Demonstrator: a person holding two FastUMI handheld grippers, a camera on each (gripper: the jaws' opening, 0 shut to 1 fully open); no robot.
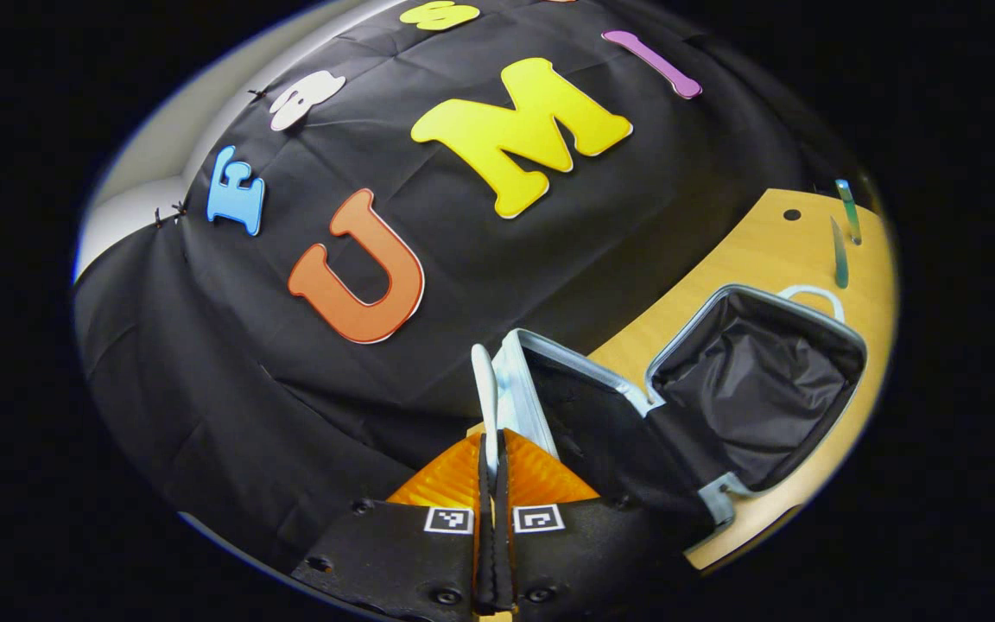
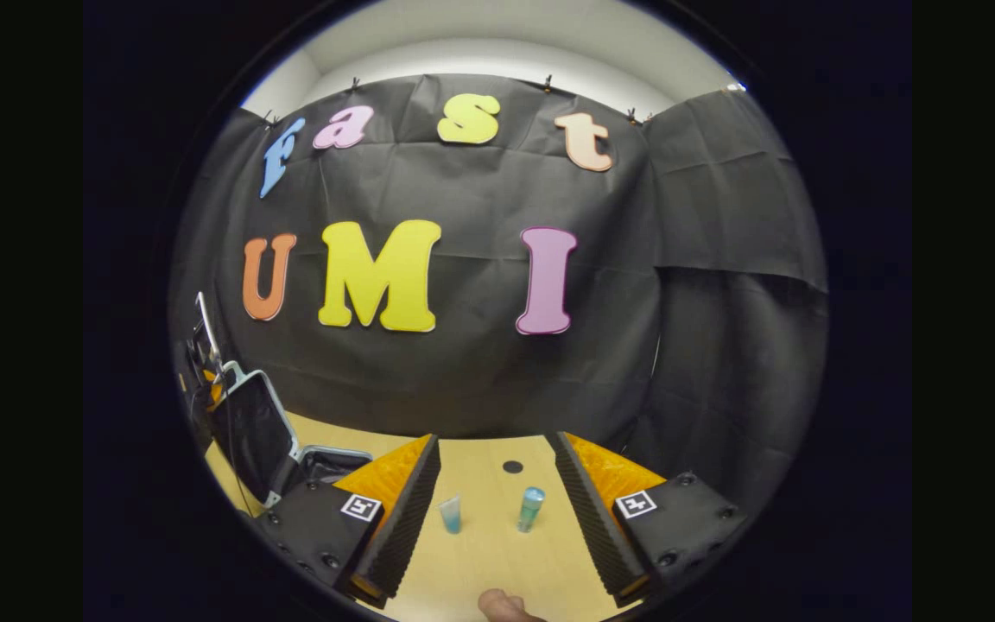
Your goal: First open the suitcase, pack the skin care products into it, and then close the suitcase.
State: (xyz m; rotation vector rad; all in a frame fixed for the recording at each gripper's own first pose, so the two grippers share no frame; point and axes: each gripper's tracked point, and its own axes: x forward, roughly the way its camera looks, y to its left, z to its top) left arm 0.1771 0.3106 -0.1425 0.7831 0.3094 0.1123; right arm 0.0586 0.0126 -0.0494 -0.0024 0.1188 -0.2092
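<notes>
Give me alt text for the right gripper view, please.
The right gripper hangs open above a wooden table, with two small skin care tubes standing between its fingers farther off. At left, the suitcase sits open, lid raised.

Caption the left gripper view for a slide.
Left gripper shut on the handle of the open suitcase lid.

Pale grey-blue suitcase (image 1: pixel 541 389) shell with black fabric lining and a white handle (image 1: pixel 813 296). Light yellow-brown wood desk (image 2: pixel 497 553) with one dark round hole (image 2: pixel 512 466). Translucent teal tube (image 2: pixel 451 515); blue-green bottle (image 2: pixel 530 508). Black-and-white square markers (image 1: pixel 448 519) on black tool housings.
</notes>
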